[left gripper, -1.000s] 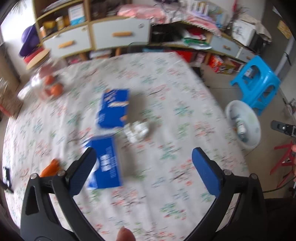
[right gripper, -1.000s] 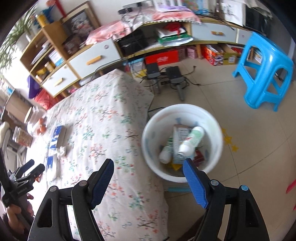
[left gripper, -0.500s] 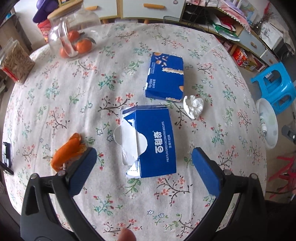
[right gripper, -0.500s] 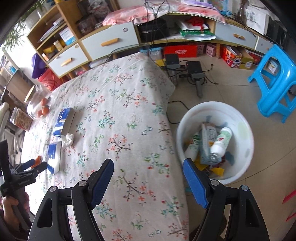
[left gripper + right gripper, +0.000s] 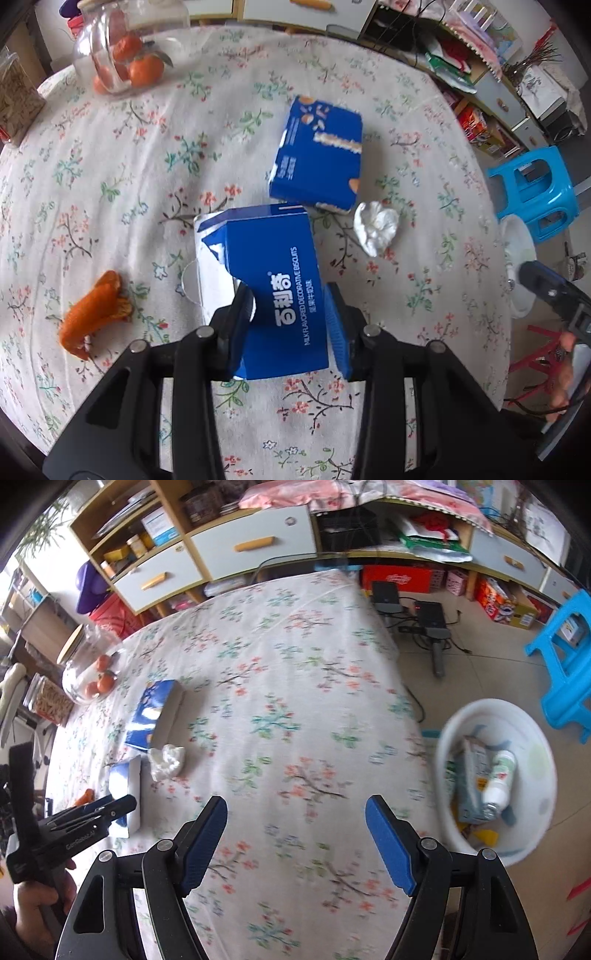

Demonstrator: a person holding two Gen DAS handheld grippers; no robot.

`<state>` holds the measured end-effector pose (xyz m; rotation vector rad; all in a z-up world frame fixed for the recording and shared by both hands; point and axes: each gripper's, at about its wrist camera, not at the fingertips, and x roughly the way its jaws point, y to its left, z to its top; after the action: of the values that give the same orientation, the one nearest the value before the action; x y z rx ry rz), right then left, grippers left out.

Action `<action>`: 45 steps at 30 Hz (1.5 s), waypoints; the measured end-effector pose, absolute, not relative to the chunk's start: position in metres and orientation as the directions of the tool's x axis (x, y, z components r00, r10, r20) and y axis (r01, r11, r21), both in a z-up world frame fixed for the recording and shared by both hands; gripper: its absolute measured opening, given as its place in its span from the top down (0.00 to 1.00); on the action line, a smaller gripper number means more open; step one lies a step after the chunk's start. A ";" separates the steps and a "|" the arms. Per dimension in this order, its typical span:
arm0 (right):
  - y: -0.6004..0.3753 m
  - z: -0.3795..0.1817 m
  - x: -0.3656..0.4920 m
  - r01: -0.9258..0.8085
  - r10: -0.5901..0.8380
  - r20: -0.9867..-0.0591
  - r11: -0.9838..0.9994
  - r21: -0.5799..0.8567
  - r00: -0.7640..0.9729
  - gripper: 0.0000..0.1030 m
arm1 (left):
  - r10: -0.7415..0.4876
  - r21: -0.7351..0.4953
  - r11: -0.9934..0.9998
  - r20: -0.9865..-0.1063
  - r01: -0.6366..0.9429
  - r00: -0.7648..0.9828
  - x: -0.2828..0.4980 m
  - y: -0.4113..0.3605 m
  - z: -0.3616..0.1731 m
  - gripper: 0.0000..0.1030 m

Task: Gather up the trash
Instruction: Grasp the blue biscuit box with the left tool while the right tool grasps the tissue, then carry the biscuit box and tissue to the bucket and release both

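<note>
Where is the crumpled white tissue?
In the left wrist view the tissue lies on the flowered table, just right of the two blue boxes, toward the blue stool.

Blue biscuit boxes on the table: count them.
2. The torn-open biscuit box sits between the left gripper fingers; the closed biscuit box lies just beyond it, near the crumpled tissue.

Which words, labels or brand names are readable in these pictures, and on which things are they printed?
"百利奇" on the torn box held in the left tool.
"MILK FLAVORED DECORATIVE BISCUITS" on the same box, with a smaller Chinese line beside it, too small to read.
Print on the second box: blurred.
Lettering on the left tool's body in the right view: unclear.
Labels in the bin: unreadable.
</note>
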<state>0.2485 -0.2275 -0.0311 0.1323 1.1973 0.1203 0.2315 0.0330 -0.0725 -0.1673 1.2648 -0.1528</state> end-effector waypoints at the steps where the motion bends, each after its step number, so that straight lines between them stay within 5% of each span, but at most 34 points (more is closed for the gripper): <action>1: -0.221 -0.032 0.250 -0.032 0.167 -0.919 0.985 0.167 0.358 0.23 | -0.209 -0.210 0.977 -0.929 0.030 0.305 0.230 0.036 -0.068 0.60; 29: -0.078 -0.100 0.291 -0.256 0.134 -0.938 0.965 0.051 0.319 0.25 | -0.190 -0.243 0.966 -0.897 -0.086 0.400 0.191 0.129 -0.041 0.60; 35: -0.068 -0.095 0.288 -0.319 0.156 -0.928 0.947 0.044 0.337 0.56 | -0.188 -0.241 0.967 -0.897 -0.085 0.399 0.190 0.128 -0.041 0.60; 45: -0.084 -0.069 0.279 -0.332 0.214 -0.904 0.939 0.087 0.369 0.68 | -0.201 -0.251 0.965 -0.891 -0.073 0.407 0.190 0.112 -0.036 0.60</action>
<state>0.2791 -0.0837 -0.0691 -0.1167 1.1405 0.3508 0.1899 0.1121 -0.0360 -0.2673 1.1522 -0.0816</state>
